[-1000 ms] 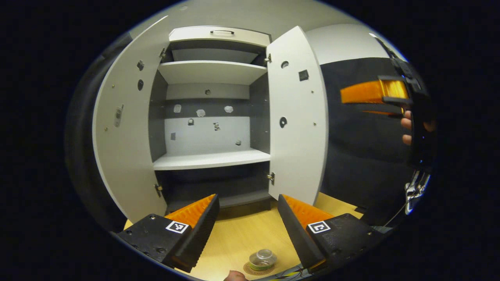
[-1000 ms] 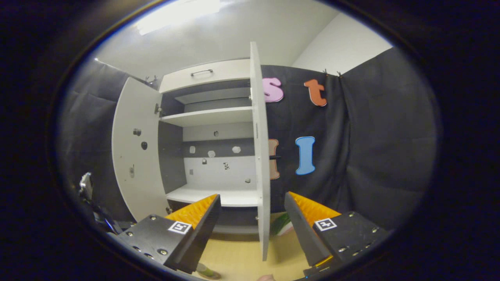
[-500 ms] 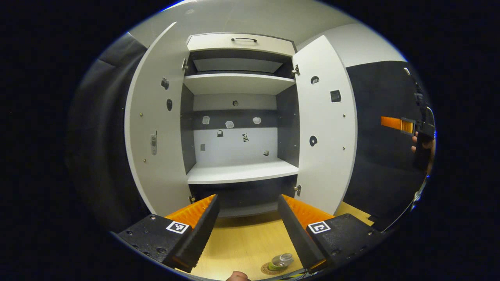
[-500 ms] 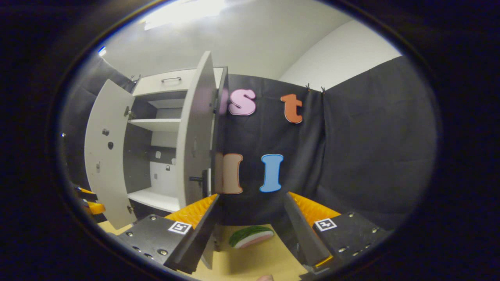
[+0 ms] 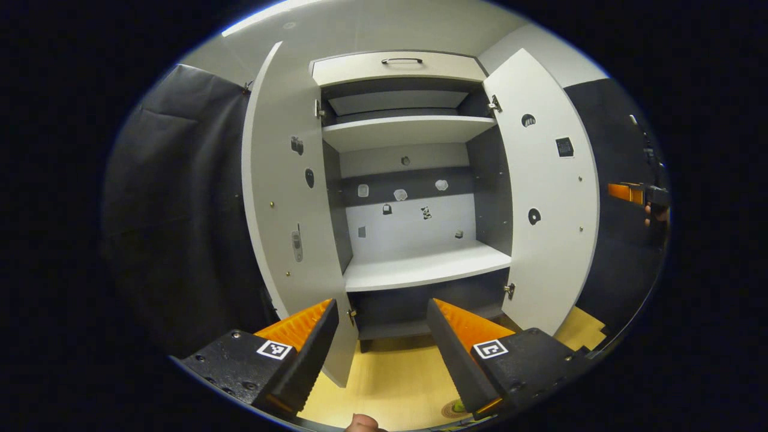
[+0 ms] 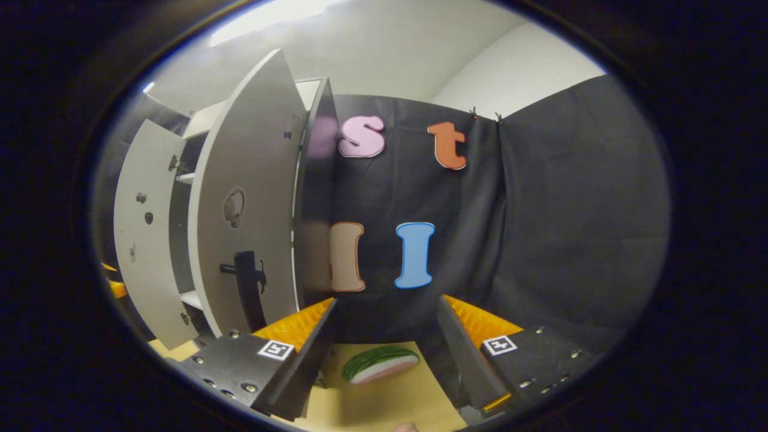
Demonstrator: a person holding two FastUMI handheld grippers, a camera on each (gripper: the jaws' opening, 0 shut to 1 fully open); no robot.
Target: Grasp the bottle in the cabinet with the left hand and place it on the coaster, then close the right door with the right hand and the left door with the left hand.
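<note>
Left gripper (image 5: pixel 379 345) has its fingers spread apart, nothing between them, aimed at the open cabinet (image 5: pixel 414 180). Both doors open: left door (image 5: pixel 288 222) swung out just past the left finger, right door (image 5: pixel 546 204) angled open on the far side. Shelves inside bare apart from small stickers on the back panel. Coaster (image 5: pixel 454 409) lies on the wooden table (image 5: pixel 384 384) low in the left gripper view, tucked beside the right finger's inner edge, mostly hidden; a bit of green sits on it, can't tell if that is the bottle. A fingertip (image 5: pixel 362 423) pokes in at the bottom edge.

Right gripper (image 6: pixel 384 345) also spread wide and empty, held off to the right of the cabinet, facing the black cloth wall. Right door's outer face (image 6: pixel 246 198) with its dark handle (image 6: pixel 247 288) sits just left of its left finger, not touching. A watermelon slice toy (image 6: pixel 380 363) lies on the table between the fingers, farther off. From the left gripper view, the right gripper (image 5: pixel 636 193) shows far right, well apart from the right door.
</note>
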